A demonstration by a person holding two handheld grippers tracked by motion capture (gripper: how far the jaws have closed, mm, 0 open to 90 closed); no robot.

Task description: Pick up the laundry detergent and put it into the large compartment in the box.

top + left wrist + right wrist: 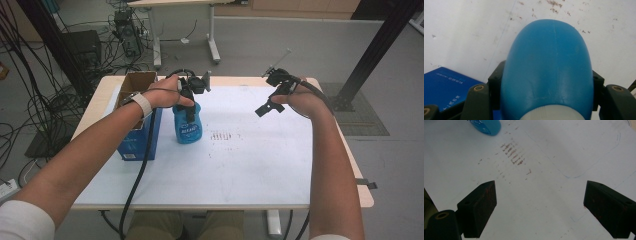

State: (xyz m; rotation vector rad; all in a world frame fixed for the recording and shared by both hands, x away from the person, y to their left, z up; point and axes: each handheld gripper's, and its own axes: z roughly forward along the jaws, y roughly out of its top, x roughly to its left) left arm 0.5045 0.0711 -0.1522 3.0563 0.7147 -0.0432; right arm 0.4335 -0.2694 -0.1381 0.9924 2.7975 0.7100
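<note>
**Q:** Where is the bottle, and which of your tools has it?

**A:** The blue bottle (187, 125) stands upright on the white counter (260, 165), left of the middle, with its long axis vertical. My left tool (190, 97) comes down on it from above and pinches it high on the body, just under the white cap; in the left gripper view the jaws press on both sides of the blue bottle (549, 70). The bottle sits directly below that tool, so any lift runs straight up along its axis.

**Q:** And your right tool?

**A:** My right tool (272, 102) hangs over the right part of the counter, well apart from the bottle, with its jaws spread wide and nothing between them. From that tool the bottle lies off to the left. The left hand is the nearer one by far.

**Q:** What else is close by?

**A:** A dark blue box (137, 140) stands just beside the bottle on its left, with an open cardboard box (136, 82) behind it. Faint reddish-brown marks (220, 136) stain the counter to the bottle's right.

**Q:** Any writing?

**A:** The bottle carries a pale label with lettering too blurred to read. The dark blue box (444, 85) has small white print, also illegible.
</note>
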